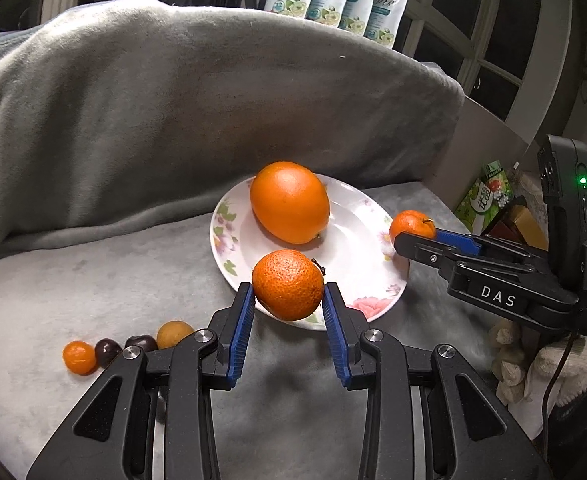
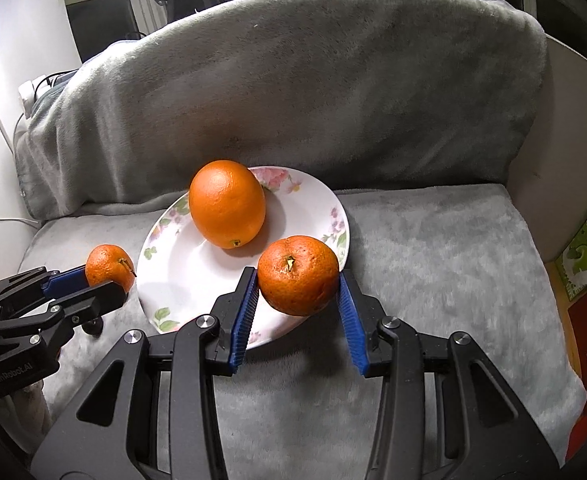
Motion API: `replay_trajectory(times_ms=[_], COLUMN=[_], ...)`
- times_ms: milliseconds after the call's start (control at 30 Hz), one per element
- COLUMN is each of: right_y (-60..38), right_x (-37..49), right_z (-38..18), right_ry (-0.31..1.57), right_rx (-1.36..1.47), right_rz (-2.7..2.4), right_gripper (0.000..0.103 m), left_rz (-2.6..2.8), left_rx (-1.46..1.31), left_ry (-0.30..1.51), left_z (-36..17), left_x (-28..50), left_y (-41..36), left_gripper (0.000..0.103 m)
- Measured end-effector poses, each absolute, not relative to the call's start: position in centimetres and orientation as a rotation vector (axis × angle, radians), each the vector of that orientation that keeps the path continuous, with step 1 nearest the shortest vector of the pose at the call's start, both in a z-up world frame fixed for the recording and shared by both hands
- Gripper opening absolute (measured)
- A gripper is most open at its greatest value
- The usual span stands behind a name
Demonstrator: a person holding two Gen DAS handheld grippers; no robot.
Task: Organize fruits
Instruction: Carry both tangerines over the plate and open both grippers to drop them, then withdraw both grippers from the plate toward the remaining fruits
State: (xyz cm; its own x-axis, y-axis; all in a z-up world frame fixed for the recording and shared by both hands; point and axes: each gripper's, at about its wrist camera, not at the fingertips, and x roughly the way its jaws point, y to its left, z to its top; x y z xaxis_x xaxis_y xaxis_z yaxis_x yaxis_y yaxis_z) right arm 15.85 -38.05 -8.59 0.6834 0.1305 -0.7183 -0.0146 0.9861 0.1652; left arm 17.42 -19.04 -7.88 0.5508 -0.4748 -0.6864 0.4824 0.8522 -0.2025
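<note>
Now, with each gripper clamped on a mandarin, left gripper [image 1: 287, 300] on its mandarin [image 1: 288, 284] and right gripper [image 2: 298, 300] on its mandarin [image 2: 298, 275], both over the floral plate's [image 1: 373, 280] near rim, lower them beside the large orange [image 1: 289, 202] before releasing.

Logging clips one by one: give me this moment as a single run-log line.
left gripper: shut on mandarin | right gripper: shut on second mandarin | plate: holds large orange
</note>
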Motion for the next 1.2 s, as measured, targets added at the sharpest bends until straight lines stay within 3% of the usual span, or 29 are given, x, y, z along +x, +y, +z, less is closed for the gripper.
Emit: replay_trajectory(times_ms=[300,333,433,533,600,667,767,1200], right_y=[-38.0,-38.0,-38.2,-38.3,-38.4,-38.5,-38.5,-37.2], right_x=[16.2,16.2,15.9,15.7,15.7,15.4,15.2,13.6], right_z=[-8.5,-8.5,-8.1,-7.4,-7.1,-6.8,-6.5,-5.0], right_ry=[0.808,0.807,0.778,0.757,0.748,0.731,0.720,0.697], right_rx=[0.150,0.151,0.155,0.152,0.152,0.152,0.157,0.165], right_rz=[0.087,0.083,0.077,0.072,0.064,0.055,0.052,0.069], right_gripper=[0.043,0.046,0.067,0.072,0.081,0.090,0.090,0.090], left_rz=[-0.576,-0.575,-0.572,-0.567,-0.566,-0.566,-0.548,-0.521], left_rx=[0.035,0.039,0.040,0.049,0.052,0.055,0.061,0.048], left_ry=[0.798,0.798,0.780,0.763,0.762,0.761,0.771,0.755], left_z=[-7.7,-7.7,-7.4,-7.1,-7.0,-7.0,-7.1,-6.4], left_x=[17.3,17.2,17.0,16.9,16.9,16.7,16.6,15.3], left_y=[-19.5,-19.6,-19.6,-19.6,-19.6,-19.6,-19.6,-17.9], left_gripper=[0.034,0.035,0.051,0.061,0.072,0.074,0.080,0.080])
